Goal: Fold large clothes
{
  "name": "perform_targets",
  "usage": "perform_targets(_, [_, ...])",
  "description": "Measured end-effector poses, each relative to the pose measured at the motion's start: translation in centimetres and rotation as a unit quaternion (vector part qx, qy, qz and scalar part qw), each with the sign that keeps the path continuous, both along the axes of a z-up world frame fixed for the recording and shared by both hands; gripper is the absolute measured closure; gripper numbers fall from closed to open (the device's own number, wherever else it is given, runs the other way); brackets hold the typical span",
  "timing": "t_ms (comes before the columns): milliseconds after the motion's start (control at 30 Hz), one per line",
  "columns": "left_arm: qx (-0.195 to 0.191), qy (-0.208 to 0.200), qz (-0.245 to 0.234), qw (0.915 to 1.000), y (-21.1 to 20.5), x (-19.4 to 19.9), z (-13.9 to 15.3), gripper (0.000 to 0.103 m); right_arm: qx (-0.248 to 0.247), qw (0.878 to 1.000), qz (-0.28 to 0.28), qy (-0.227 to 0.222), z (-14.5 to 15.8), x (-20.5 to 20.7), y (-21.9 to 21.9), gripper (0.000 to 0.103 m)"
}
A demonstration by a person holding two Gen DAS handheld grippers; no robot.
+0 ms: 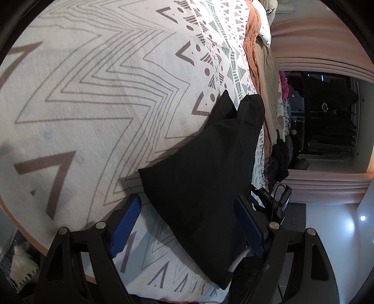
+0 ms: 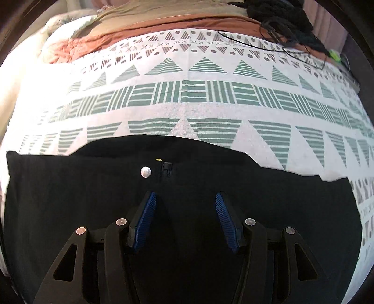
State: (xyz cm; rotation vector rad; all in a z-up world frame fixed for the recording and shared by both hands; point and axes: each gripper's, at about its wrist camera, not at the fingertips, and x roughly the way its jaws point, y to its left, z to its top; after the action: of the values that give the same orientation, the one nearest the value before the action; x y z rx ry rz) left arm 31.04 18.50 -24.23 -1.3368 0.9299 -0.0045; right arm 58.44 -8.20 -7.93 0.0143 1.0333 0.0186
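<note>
A black garment, trousers with a silver button [image 2: 145,172] and a zip at the waist, lies flat on a patterned bedspread [image 2: 187,93]. In the right wrist view the black trousers [image 2: 70,198] fill the lower half and my right gripper [image 2: 185,201] is open just above the waist area, its blue pads apart. In the left wrist view the folded black trousers [image 1: 201,168] lie between the wide-open blue pads of my left gripper [image 1: 189,210]. The other gripper [image 1: 268,198] shows at the cloth's far side.
The bedspread [image 1: 93,93] covers a bed with an orange blanket [image 2: 116,35] and beige bedding behind. Black cords and dark clothes [image 2: 285,21] lie at the bed's far right. A dark wardrobe opening [image 1: 327,117] and pink curtains stand beyond the bed.
</note>
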Motion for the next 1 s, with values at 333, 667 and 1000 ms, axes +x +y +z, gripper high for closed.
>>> perform_targets(333, [-0.032,-0.014,0.027,0.9990,0.3,1.8,-0.9,0.020,0.066,0.996,0.034,-0.046,3.4,-7.6,0.2,0.051])
perform_targets(667, [-0.014,-0.102,-0.006,0.9947,-0.5,2.2,0.8,0.024,0.133,0.990,0.042,-0.027,2.2,-16.5,-1.1,0.051])
perform_targets(1000, [0.088,-0.063,-0.062,0.9921,-1.5,2.8,0.8,0.041,0.101,0.993,0.055,-0.014,1.3,-26.3,-0.3,0.052])
